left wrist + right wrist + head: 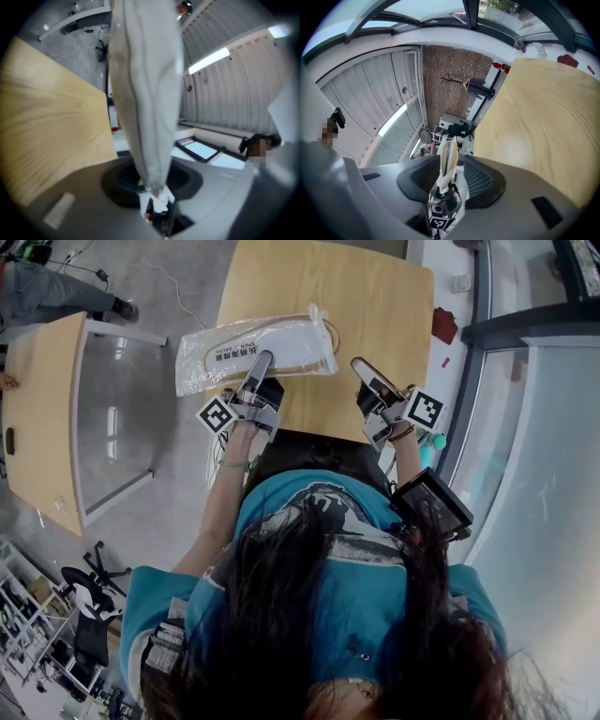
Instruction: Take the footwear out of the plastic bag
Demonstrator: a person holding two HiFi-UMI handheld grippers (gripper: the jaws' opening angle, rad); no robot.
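On the bench (pixel 394 306), the bag (pixel 246 351) is pinched at 6 o'clock by the left tool (pixel 261 362). The right tool (pixel 366 376), spread and empty at 3 o'clock, should be brought to the footwear (pixel 291 334).

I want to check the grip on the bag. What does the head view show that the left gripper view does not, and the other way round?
Only the head view: the whole plastic bag lying on the wooden table, the footwear inside it, and the right gripper to the right, apart from the bag.
Only the left gripper view: the left gripper close up, its jaws pinching the bag's edge, and a light strip behind.
Both: the bag, the table and the left gripper at the bag.
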